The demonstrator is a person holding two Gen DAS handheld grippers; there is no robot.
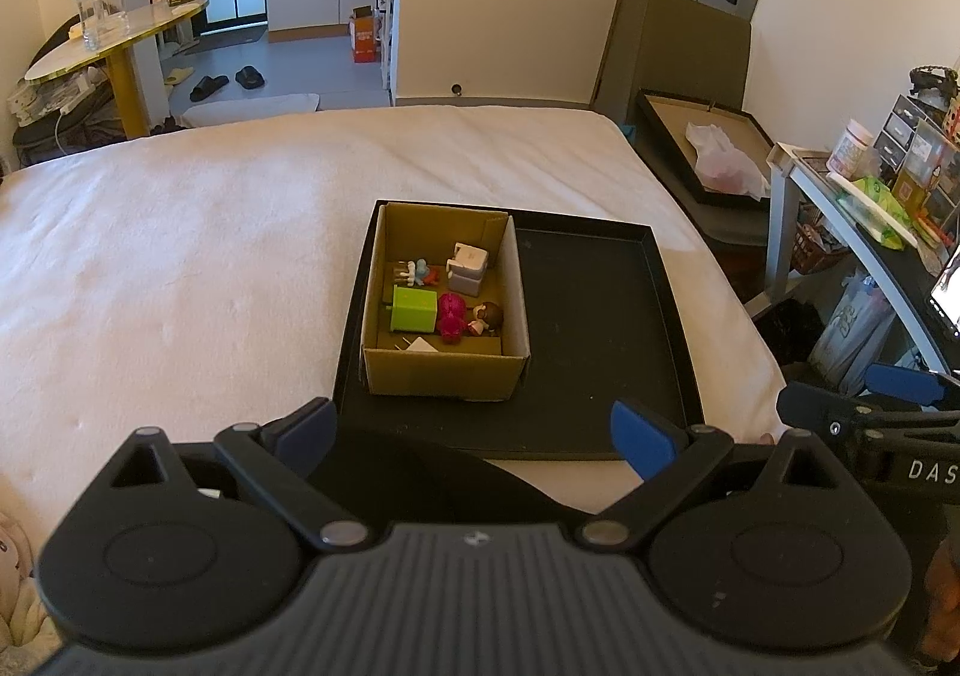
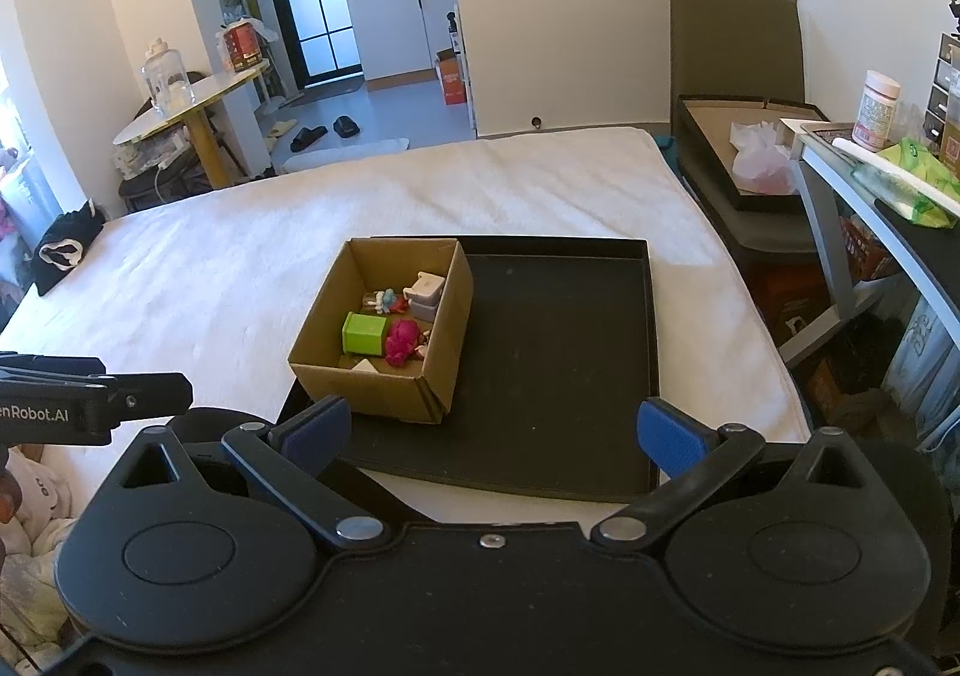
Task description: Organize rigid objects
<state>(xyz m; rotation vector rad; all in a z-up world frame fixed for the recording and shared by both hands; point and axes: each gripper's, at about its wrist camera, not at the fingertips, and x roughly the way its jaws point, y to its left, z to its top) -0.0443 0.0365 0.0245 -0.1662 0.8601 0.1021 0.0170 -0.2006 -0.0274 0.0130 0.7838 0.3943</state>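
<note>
A cardboard box (image 1: 444, 373) (image 2: 384, 394) stands in the left part of a black tray (image 1: 600, 328) (image 2: 558, 340) on the bed. Inside it lie a green block (image 1: 413, 310) (image 2: 364, 334), a magenta toy (image 1: 451, 316) (image 2: 401, 341), a small doll (image 1: 487, 316), a white-grey cube (image 1: 468, 268) (image 2: 423, 293) and a small blue-red figure (image 1: 417, 272) (image 2: 384, 302). My left gripper (image 1: 474, 439) is open, hanging short of the tray's near edge. My right gripper (image 2: 495, 433) is open too, over the tray's near edge. Both hold nothing.
The white bed cover (image 1: 180, 256) (image 2: 210, 268) spreads left and beyond the tray. A second black tray (image 1: 702, 147) (image 2: 744, 153) with a plastic bag sits past the bed's right edge. A cluttered desk (image 1: 870, 196) (image 2: 888, 184) stands at right, and a round table (image 1: 114, 39) at the far left.
</note>
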